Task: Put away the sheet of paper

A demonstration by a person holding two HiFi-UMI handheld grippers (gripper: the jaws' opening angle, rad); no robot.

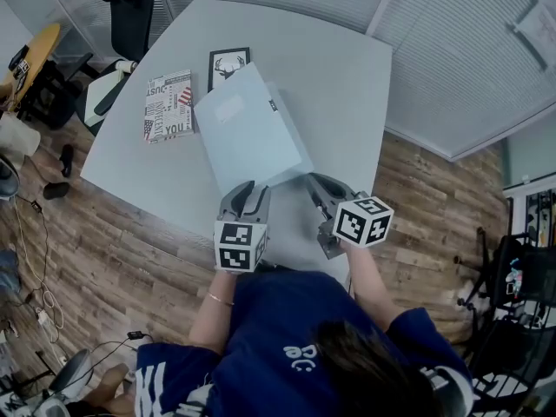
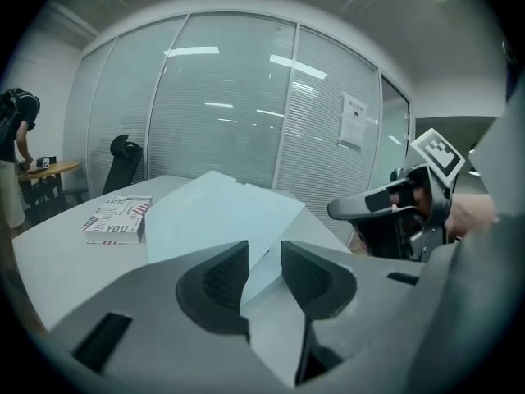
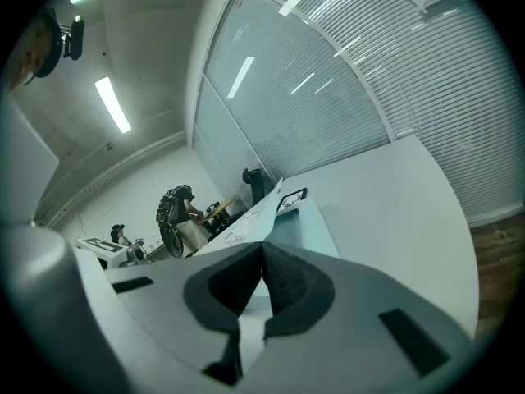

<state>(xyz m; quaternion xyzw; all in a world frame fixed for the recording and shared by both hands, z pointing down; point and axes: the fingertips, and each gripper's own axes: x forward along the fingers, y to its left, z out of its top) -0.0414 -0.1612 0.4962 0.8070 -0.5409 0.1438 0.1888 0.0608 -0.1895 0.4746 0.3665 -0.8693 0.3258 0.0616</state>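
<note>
A pale blue sheet of paper [image 1: 248,129] lies slanted on the grey table [image 1: 347,76], over what looks like a folder of the same colour. My right gripper [image 1: 311,181] is at its near right corner, shut on the sheet's edge; in the right gripper view that edge rises out of the closed jaws [image 3: 262,261]. My left gripper [image 1: 249,189] is at the near edge, open. The sheet [image 2: 217,212] shows in the gap between its jaws [image 2: 264,261], and the pads do not press on it. The right gripper [image 2: 344,209] shows at the right of the left gripper view.
A printed book [image 1: 168,104] and a framed deer picture [image 1: 228,66] lie beyond the sheet at the far left of the table. A black office chair [image 1: 130,11] stands behind the table. The table's near edge is just under both grippers. A person [image 2: 12,138] stands at a far desk.
</note>
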